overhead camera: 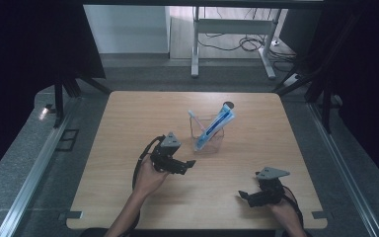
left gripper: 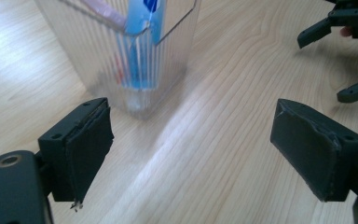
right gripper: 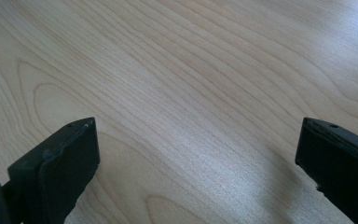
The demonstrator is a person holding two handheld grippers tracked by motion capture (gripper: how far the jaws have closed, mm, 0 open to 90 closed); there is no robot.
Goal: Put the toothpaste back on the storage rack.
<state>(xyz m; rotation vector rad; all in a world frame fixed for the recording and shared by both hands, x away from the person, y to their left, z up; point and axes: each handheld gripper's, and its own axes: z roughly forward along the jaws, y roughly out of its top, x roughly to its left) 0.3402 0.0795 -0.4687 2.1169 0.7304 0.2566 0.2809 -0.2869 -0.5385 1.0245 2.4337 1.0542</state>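
A clear ribbed plastic cup (overhead camera: 207,134) stands upright near the middle of the wooden table (overhead camera: 128,118). In it lean a blue-and-white toothpaste tube (overhead camera: 218,125) and a toothbrush with a pink handle (overhead camera: 195,120). My left gripper (overhead camera: 188,165) hovers just left of and in front of the cup, open and empty; in the left gripper view the cup (left gripper: 121,60) sits just beyond its jaws (left gripper: 191,149). My right gripper (overhead camera: 243,196) rests near the table's front right, open, with bare wood between its jaws (right gripper: 196,163).
The other gripper (left gripper: 349,46) shows at the upper right of the left gripper view. A small dark hole (overhead camera: 228,105) marks the table's far side. Black frame struts (overhead camera: 61,94) flank the table; a desk frame with cables (overhead camera: 237,39) stands behind.
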